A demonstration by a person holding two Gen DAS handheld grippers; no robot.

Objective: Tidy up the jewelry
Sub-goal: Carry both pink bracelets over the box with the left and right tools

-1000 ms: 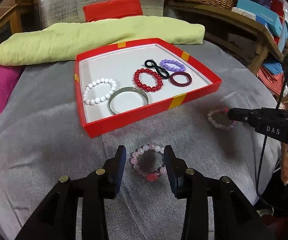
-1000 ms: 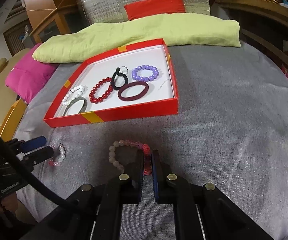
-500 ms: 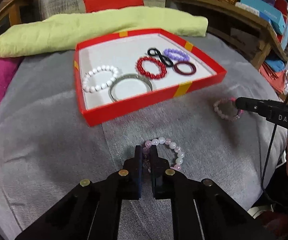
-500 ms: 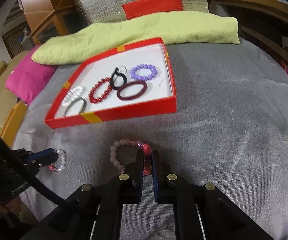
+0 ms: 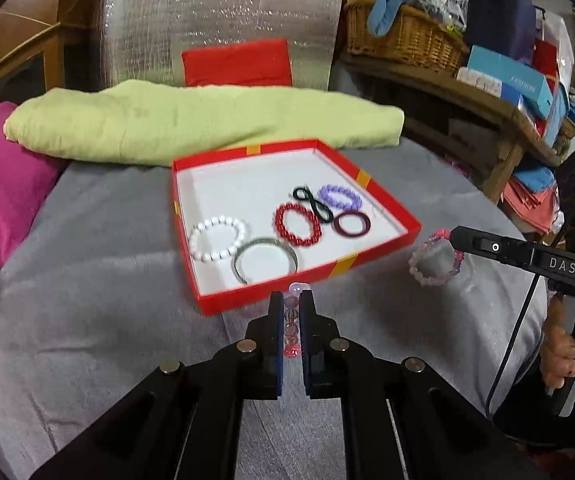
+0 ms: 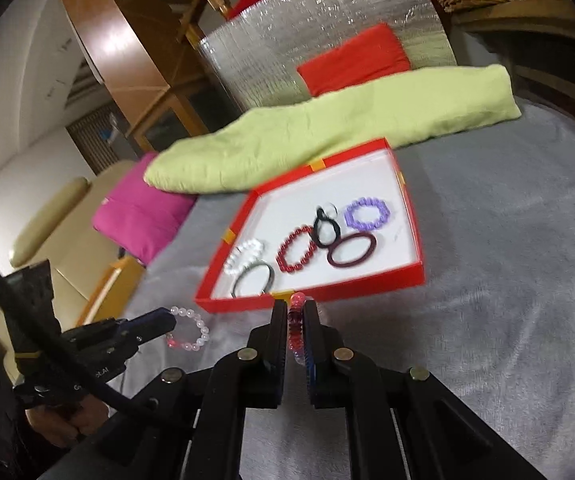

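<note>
Pink bead bracelets hang pinched in both tools, left tool (image 5: 291, 308) and right tool (image 6: 296, 312), near the red tray (image 5: 391, 216) holding six pieces.

A grey cloth (image 5: 87, 280) is covering the worktop. A long yellow-green cushion (image 5: 191, 120) is lying along its far edge, with a magenta cushion (image 5: 3, 176) at the far left corner. A silver quilted chair back (image 5: 215, 20) is standing behind, holding a red cushion (image 5: 237, 62). A wicker basket (image 5: 403, 36) is sitting on a wooden shelf (image 5: 467, 96) at right.
</note>
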